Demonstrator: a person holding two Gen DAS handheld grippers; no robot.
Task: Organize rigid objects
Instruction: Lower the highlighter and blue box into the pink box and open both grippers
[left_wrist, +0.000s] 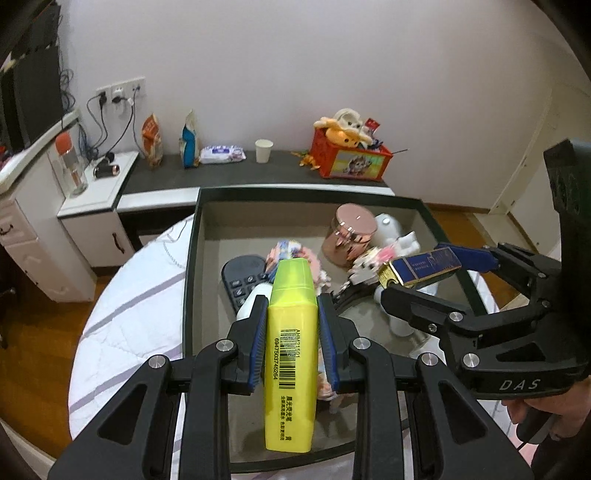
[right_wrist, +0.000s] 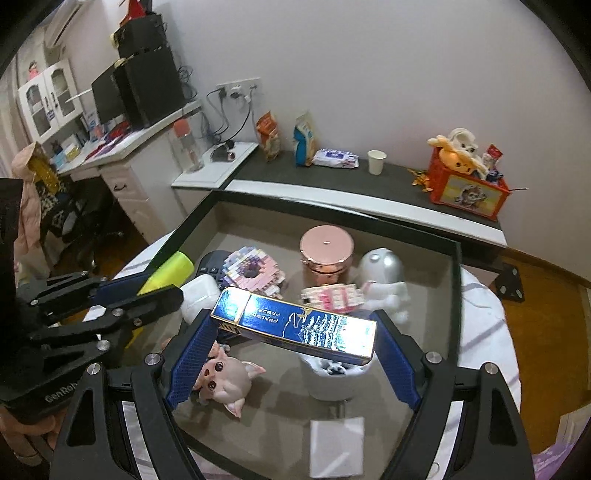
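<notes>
Highlighter, yellow, is clamped between the blue pads of the left gripper. Jaws narrow, pinching its flat sides, and its long axis runs straight fwd along the fingers, cap end pointing out over the tray.

Right gripper has the blue box w/ gold trim, jaws spread wide and gripping it by its ends, so the long axis lies crosswise to the fingers. In the left wrist view that box hangs to the right of the highlighter, above the tray's right half.

Both loads hover above the tray, not touching anything inside it. Left one sits nearer the tray's left wall, right one nearer mid-tray.

Inside the tray: rose-gold jar toward the far wall, white-and-silver figure right beside it, pink block model to the jar's left, dark remote partly under that, white earbud case near the left wall. Pig figurine lies below the blue box, a white cup right of it, a white card near the tray's near rim.

Bare floor looks scarce, so each drop prob needs a gap first. Tray rests on a round surface w/ a pale quilted cover.
</notes>
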